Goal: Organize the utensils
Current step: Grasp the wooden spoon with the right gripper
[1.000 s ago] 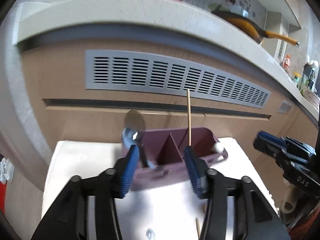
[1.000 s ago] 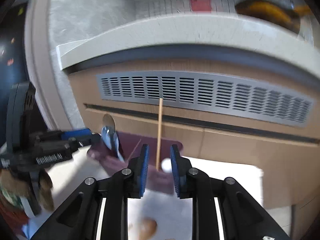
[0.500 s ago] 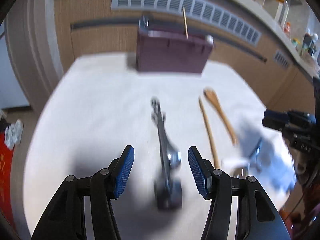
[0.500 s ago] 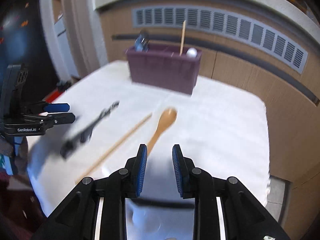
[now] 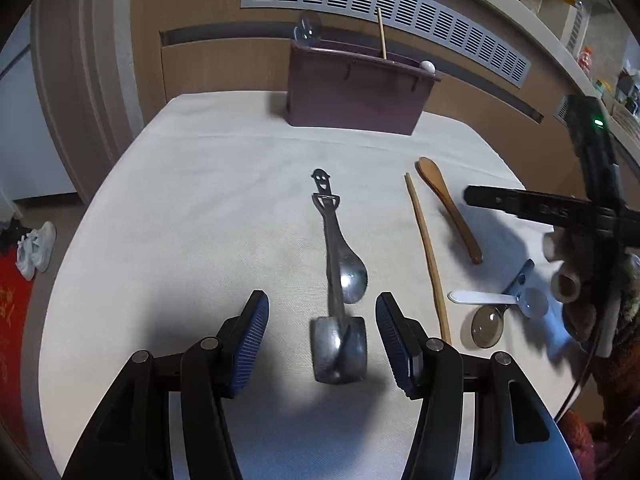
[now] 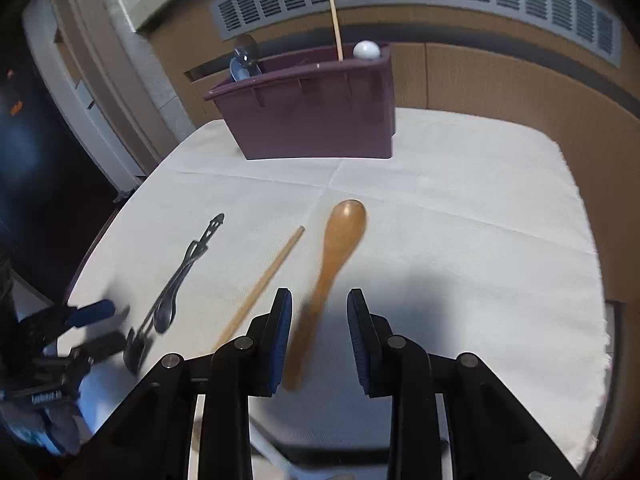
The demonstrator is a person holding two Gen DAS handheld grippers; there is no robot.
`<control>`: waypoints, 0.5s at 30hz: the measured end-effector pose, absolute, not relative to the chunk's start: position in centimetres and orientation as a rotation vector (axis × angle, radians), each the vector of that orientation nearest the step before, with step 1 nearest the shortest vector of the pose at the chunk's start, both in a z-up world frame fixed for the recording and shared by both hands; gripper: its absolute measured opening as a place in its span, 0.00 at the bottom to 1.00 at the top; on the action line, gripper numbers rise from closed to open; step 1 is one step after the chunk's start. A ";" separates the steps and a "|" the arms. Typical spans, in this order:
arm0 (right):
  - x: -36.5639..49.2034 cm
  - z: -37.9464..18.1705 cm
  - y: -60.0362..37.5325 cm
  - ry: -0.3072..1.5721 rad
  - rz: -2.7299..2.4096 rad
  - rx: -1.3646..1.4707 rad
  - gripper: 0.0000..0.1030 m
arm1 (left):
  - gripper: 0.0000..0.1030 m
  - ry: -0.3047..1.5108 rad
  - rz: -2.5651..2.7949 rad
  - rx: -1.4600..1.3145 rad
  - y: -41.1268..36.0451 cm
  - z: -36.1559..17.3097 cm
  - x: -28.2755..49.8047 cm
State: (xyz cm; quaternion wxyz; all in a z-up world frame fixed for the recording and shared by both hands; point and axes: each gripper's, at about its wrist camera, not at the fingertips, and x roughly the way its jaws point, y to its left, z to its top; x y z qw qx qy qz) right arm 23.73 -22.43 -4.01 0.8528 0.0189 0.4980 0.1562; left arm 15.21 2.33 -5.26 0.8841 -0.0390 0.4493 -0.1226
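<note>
The left tool (image 5: 322, 334) hung wide open and empty over the cloth-covered counter (image 5: 200, 200), the flat end of the metal utensils (image 5: 340, 292) lying between its jaws, handles running ahead toward the purple caddy (image 5: 356, 92) at the far edge. To its right lay a chopstick (image 5: 426, 256), and beyond it the wooden spoon (image 6: 332, 276), whose handle sat between the pads of the right tool (image 6: 319, 338), likewise open and gripping nothing. The step in hand looked like a double pickup; each tool next needed to drop, close, then carry to the caddy
</note>
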 end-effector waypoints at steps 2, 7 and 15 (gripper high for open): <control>25.1 -5.0 -21.3 1.063 0.241 -0.029 0.26 | 0.55 0.941 -0.250 -0.098 2.8 -5.4 15.5; 27.4 -6.4 -19.7 1.094 0.153 -0.105 0.27 | 0.55 0.940 -0.241 -0.138 4.0 -5.4 16.4; 28.9 -6.9 -19.0 1.102 0.200 -0.026 0.53 | 0.54 0.947 -0.268 -0.119 3.5 -5.8 16.4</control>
